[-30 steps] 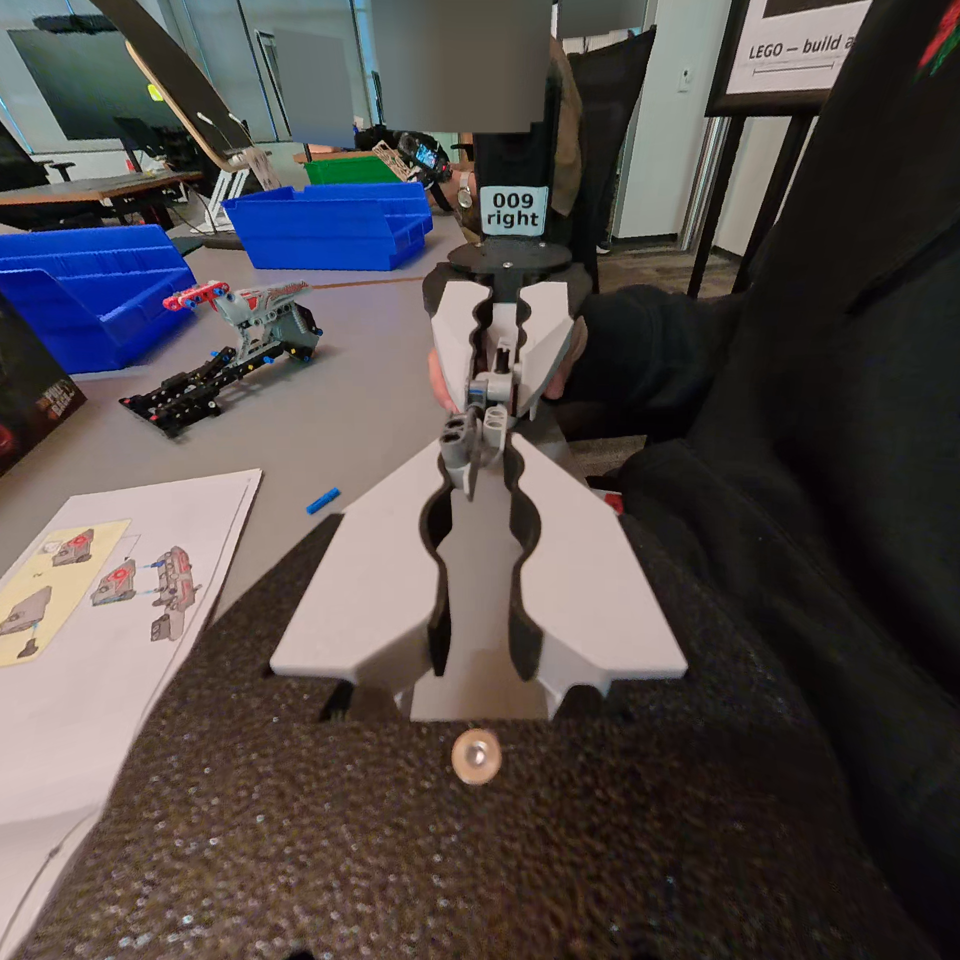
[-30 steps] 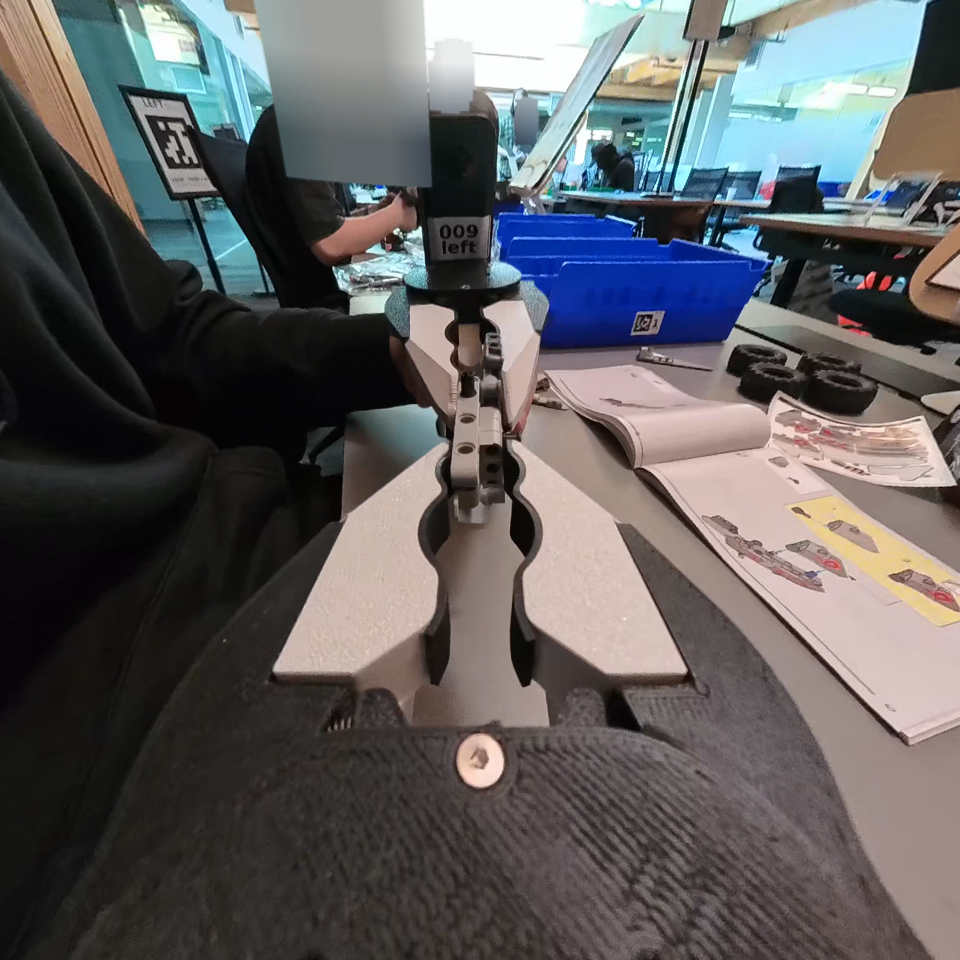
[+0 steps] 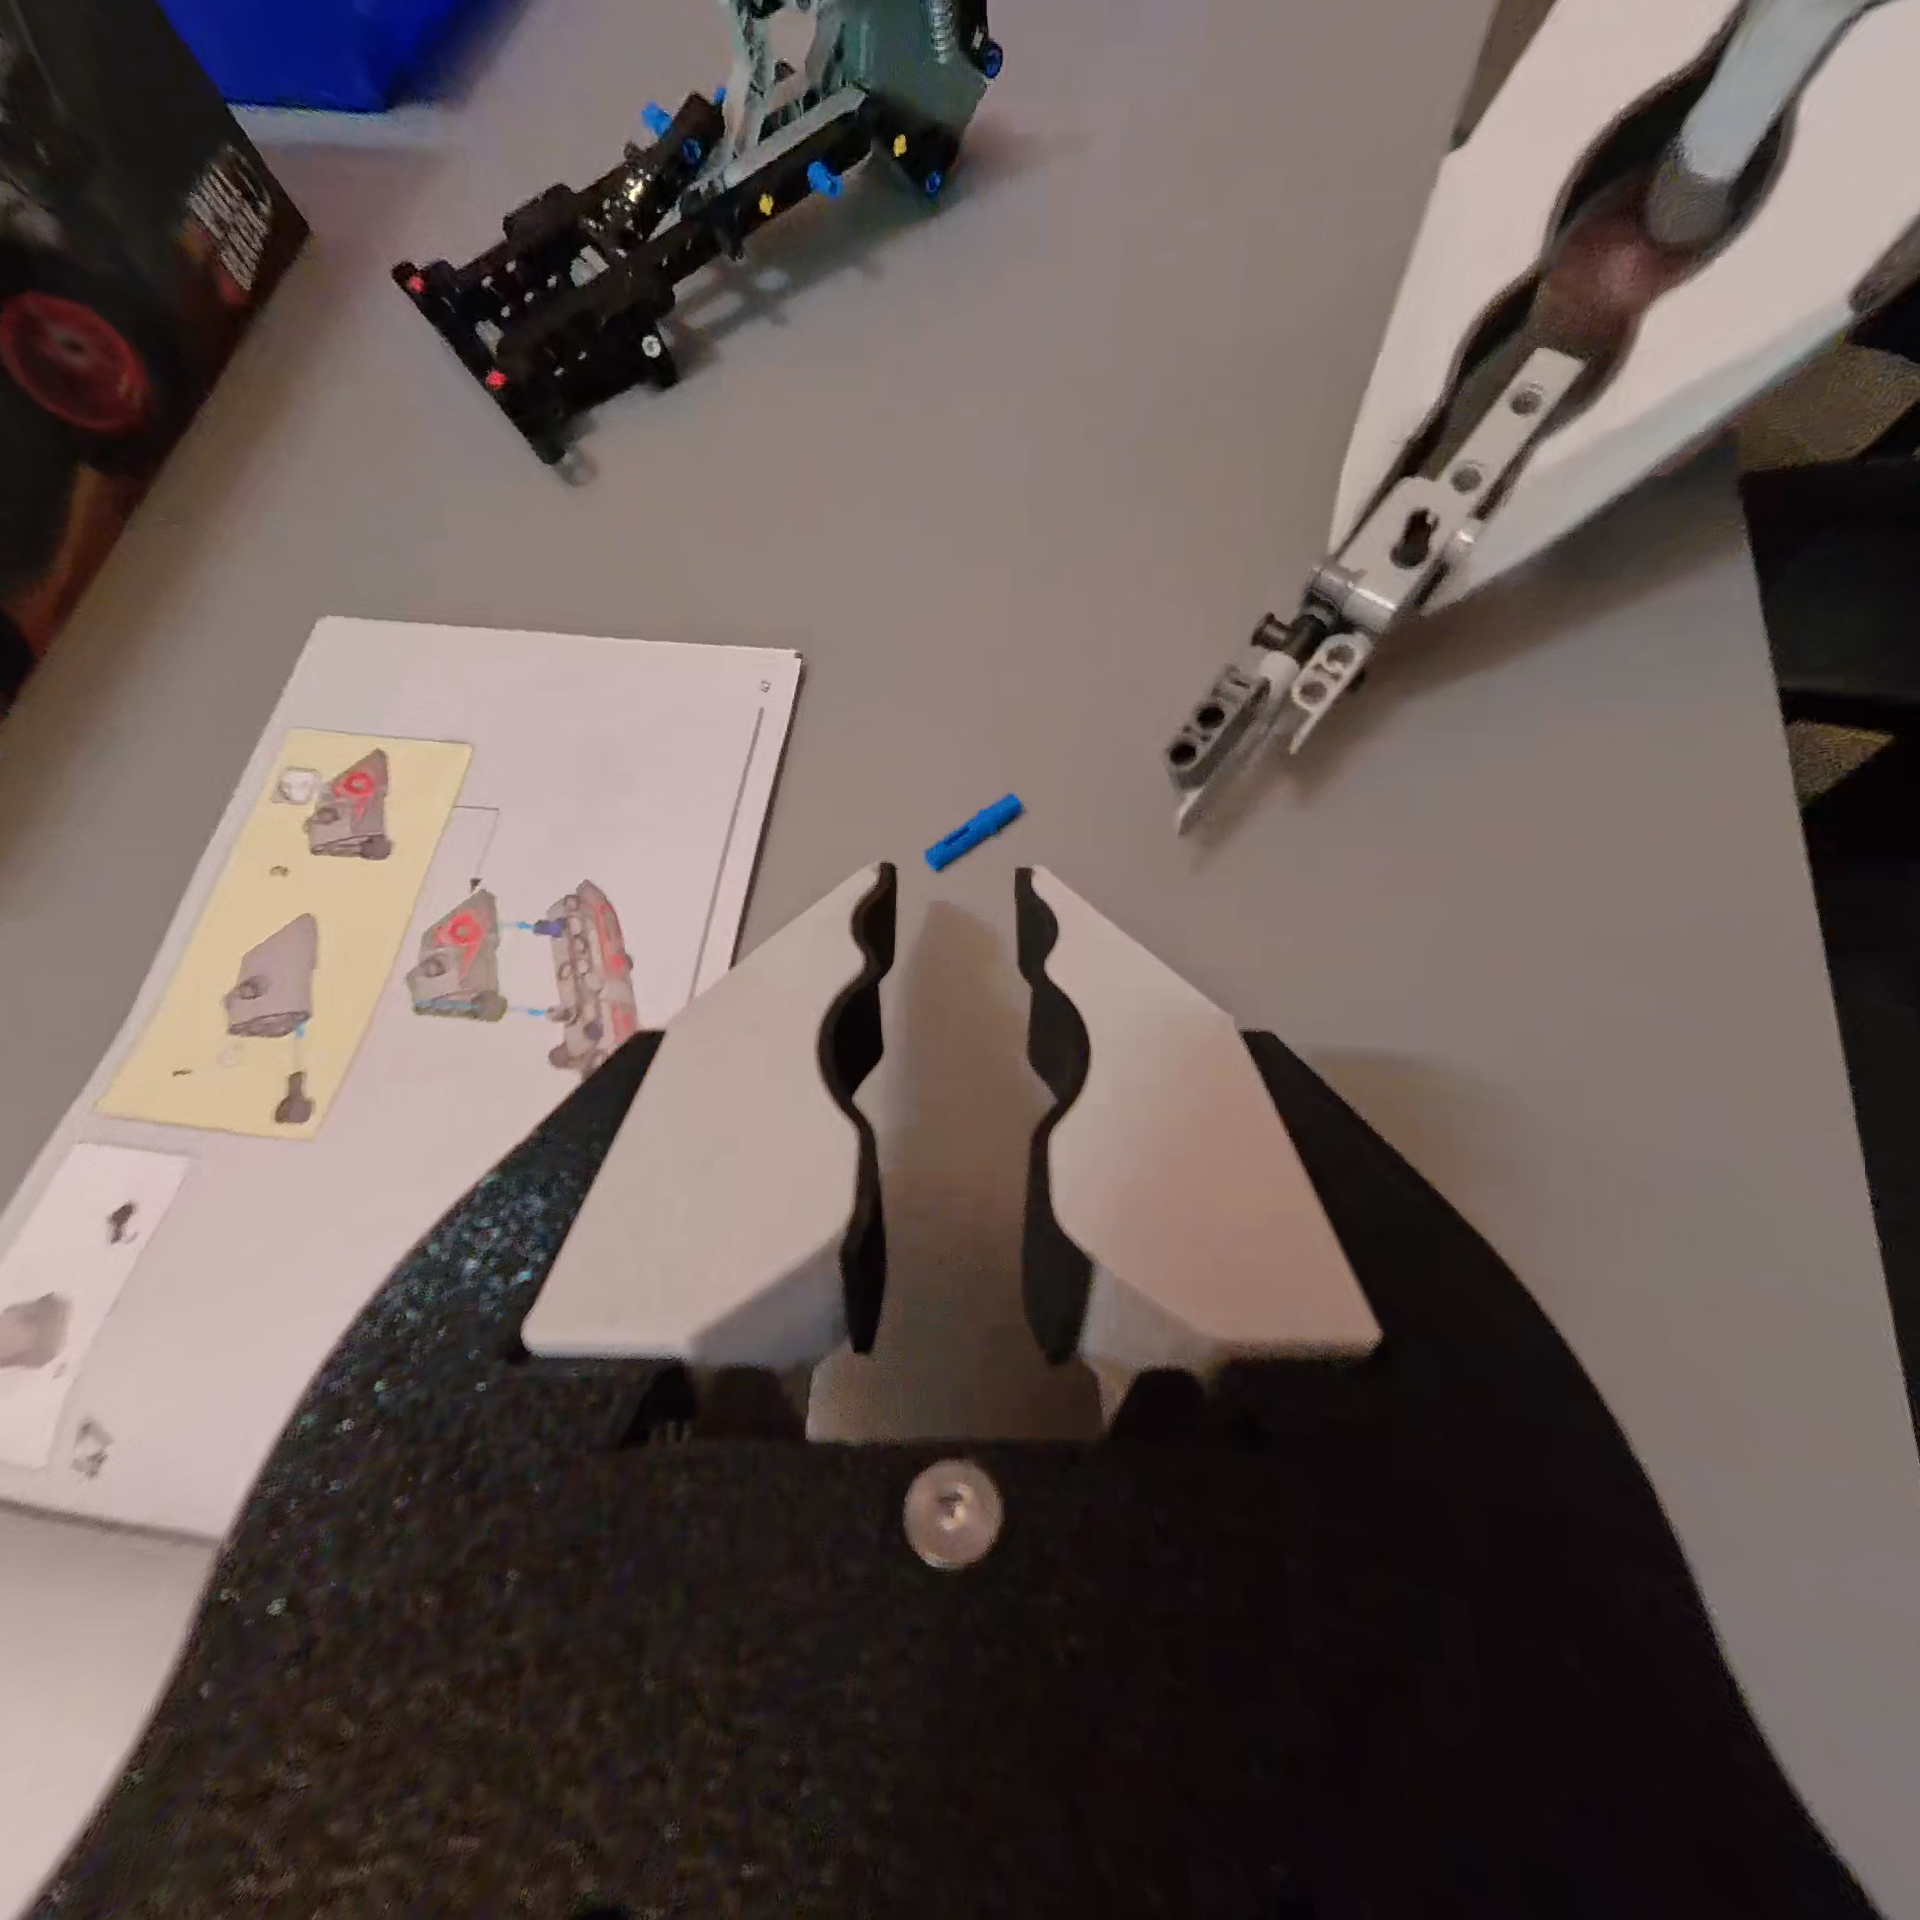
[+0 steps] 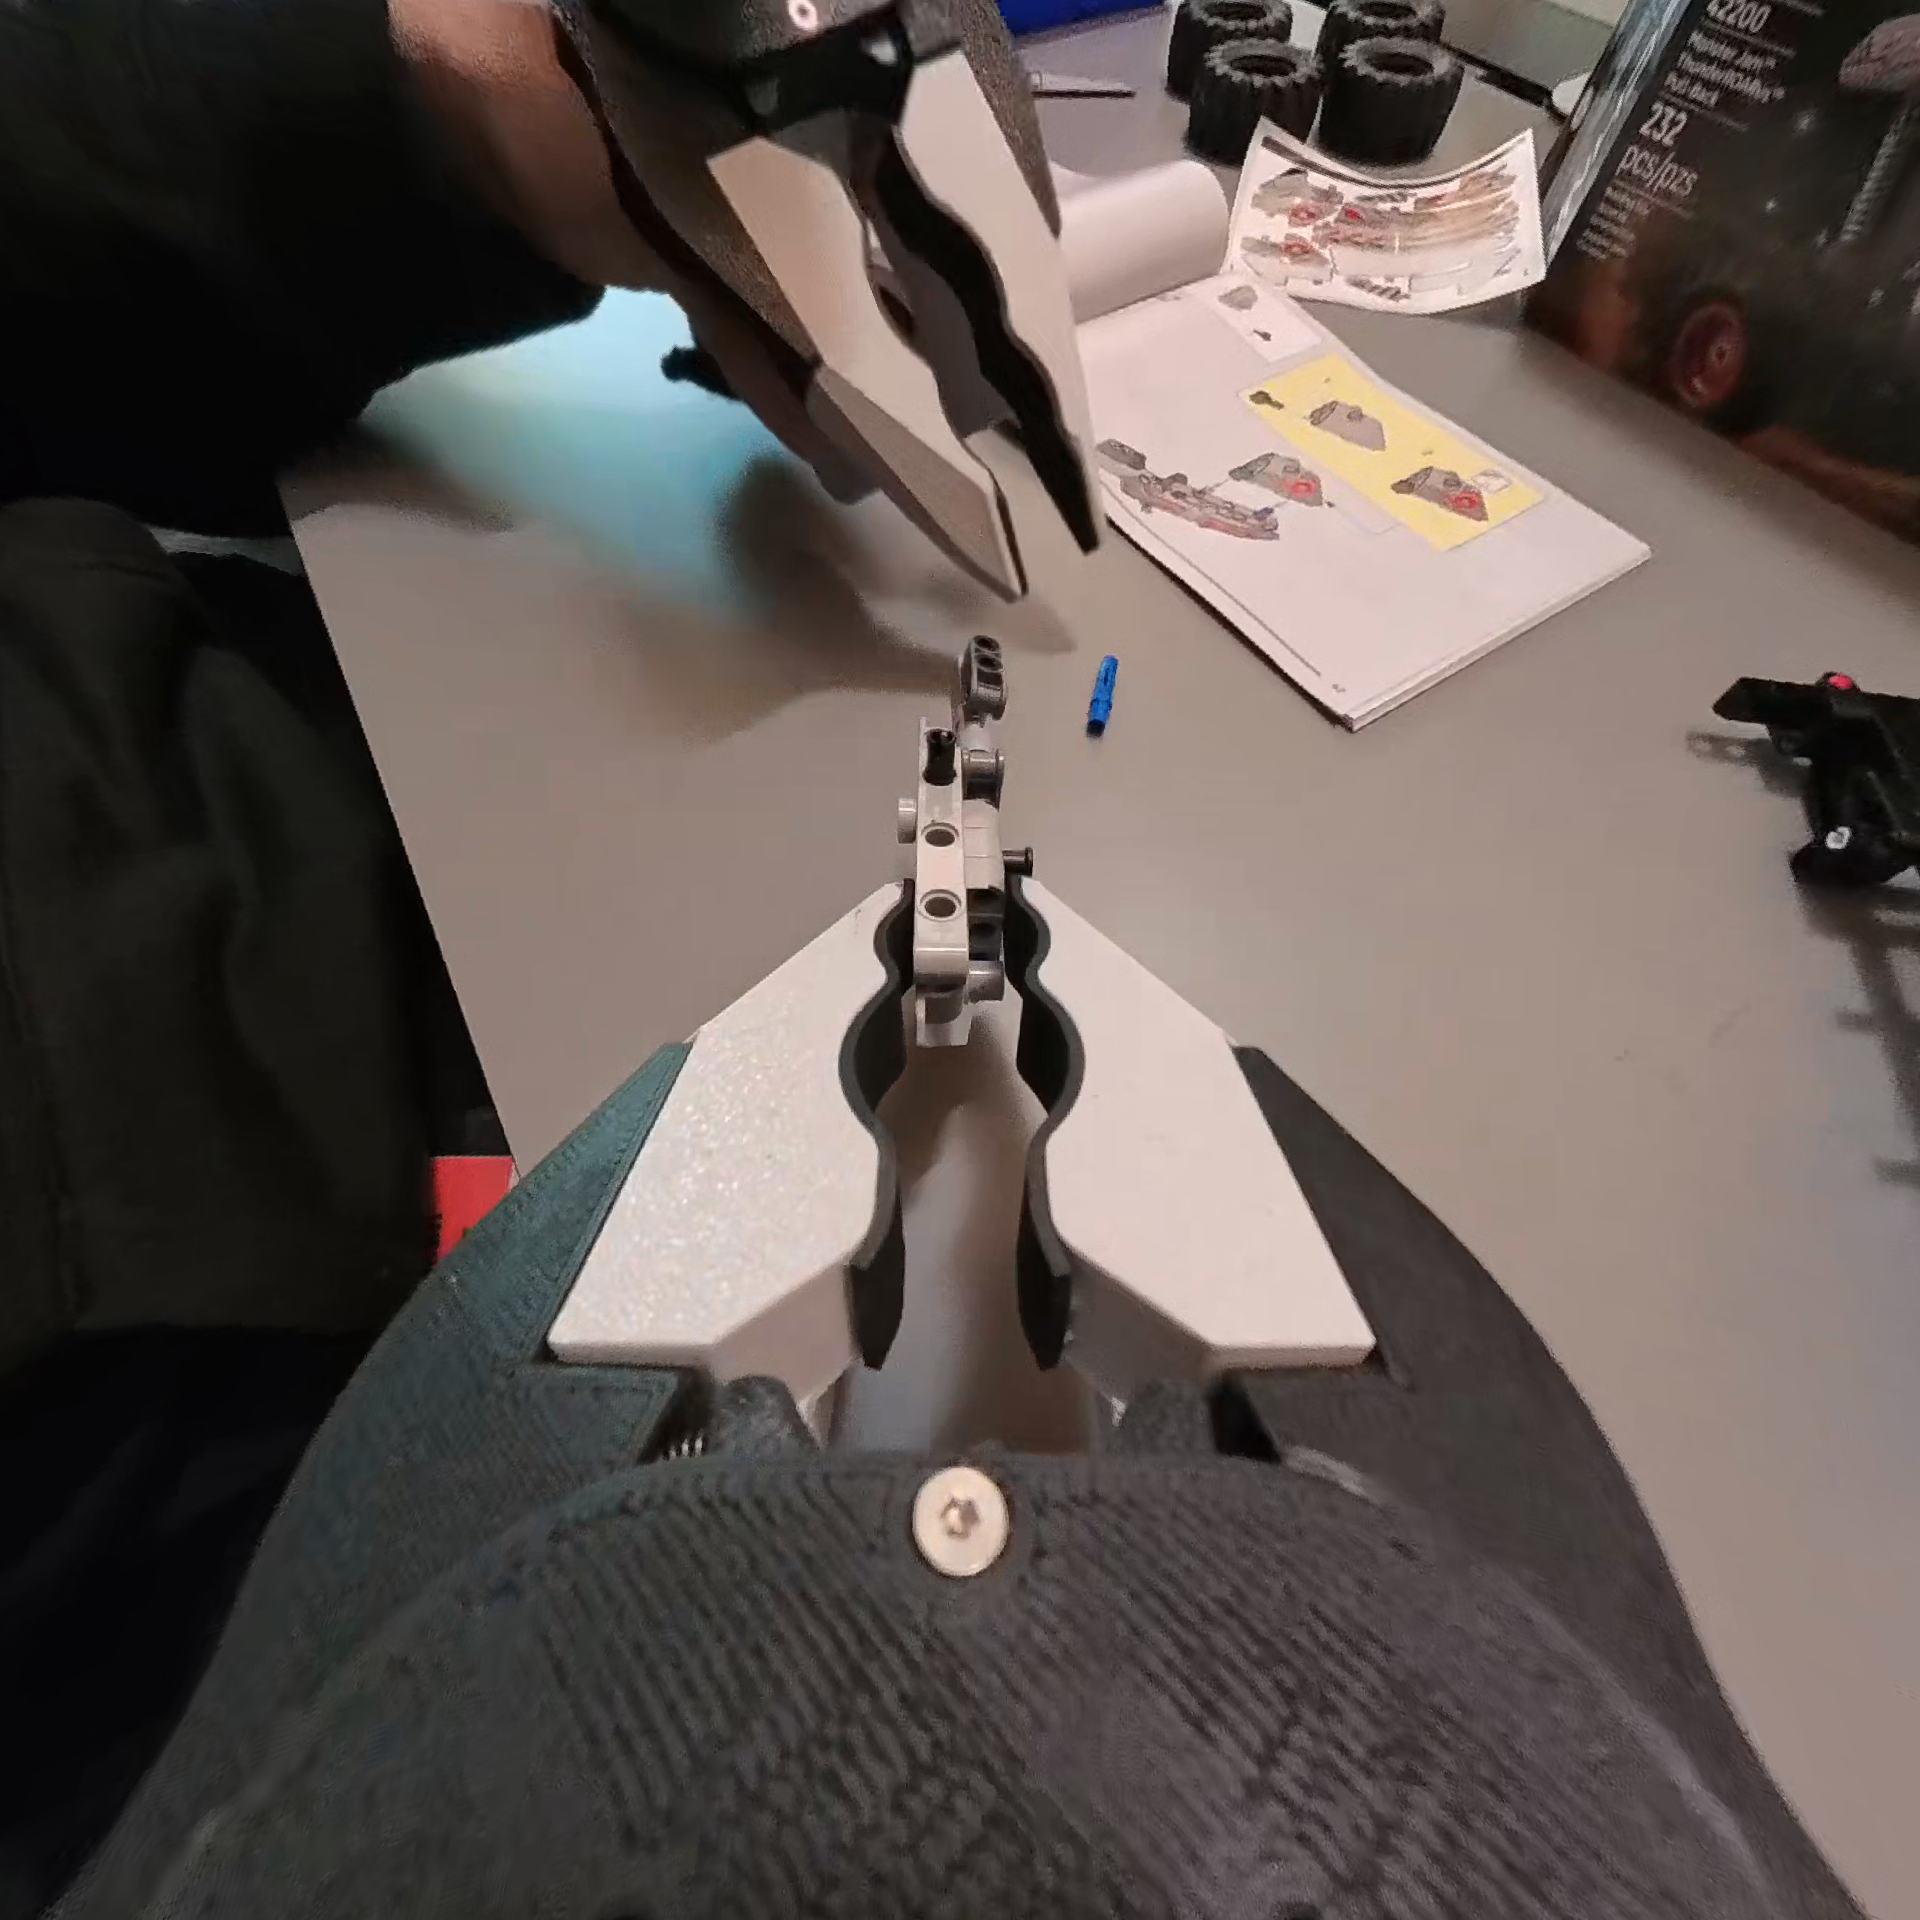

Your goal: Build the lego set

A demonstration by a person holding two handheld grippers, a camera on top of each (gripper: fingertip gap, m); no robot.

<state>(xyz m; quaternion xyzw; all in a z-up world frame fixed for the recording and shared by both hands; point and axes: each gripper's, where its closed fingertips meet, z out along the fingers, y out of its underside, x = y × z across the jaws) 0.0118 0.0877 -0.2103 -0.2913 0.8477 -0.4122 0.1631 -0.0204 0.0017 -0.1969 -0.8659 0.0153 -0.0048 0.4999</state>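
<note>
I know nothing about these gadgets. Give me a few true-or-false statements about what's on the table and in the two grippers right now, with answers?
1. The right gripper holds a grey lego assembly. True.
2. The left gripper grips the blue pin. False: it is open and empty; the pin lies on the table just ahead of it.
3. The instruction booklet lies open on the table. True.
4. The black tyres are fitted on the black chassis. False: they stand loose by the box.
</note>
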